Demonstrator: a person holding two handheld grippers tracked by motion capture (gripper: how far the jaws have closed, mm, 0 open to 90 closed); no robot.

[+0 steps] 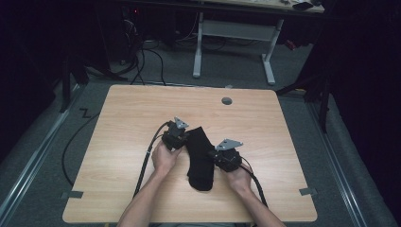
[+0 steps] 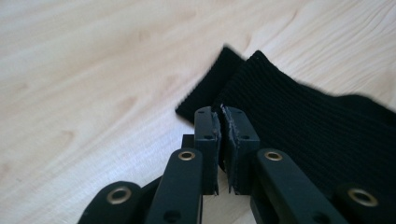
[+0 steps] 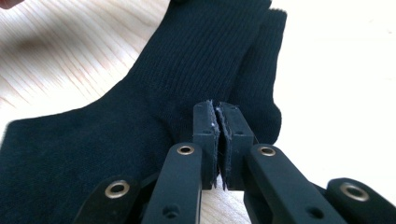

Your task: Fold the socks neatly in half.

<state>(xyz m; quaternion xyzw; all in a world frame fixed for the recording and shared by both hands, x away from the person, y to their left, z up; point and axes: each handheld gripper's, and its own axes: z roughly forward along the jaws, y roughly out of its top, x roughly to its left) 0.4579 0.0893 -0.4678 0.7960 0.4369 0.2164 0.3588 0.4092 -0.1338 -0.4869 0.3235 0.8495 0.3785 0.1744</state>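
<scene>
Forearms are coming in from the bottom of the high view, each hand carrying a gripper, and both are sitting at the black socks point(image 1: 200, 158) in the middle of the bench point(image 1: 123, 142). Two socks seem to be lying stacked, one cuff peeking out beside the other in the left gripper view.

Left gripper point(image 2: 220, 122) is pressing its jaws together right at the cuff edge; the pads are looking clenched, and whether any knit is actually pinched between them I cannot tell. Right gripper point(image 3: 218, 116) is doing much the same on the other side, jaws clamped tight low against the fabric near the ankle, with the sock spreading out on both sides of them.

So both grips are looking made, or very nearly. Nothing is lifted yet: the socks are lying flat on the wood, toes toward the person, cuffs pointing away. What is left, by my reading, is the lifting and the folding or pairing itself.
</scene>
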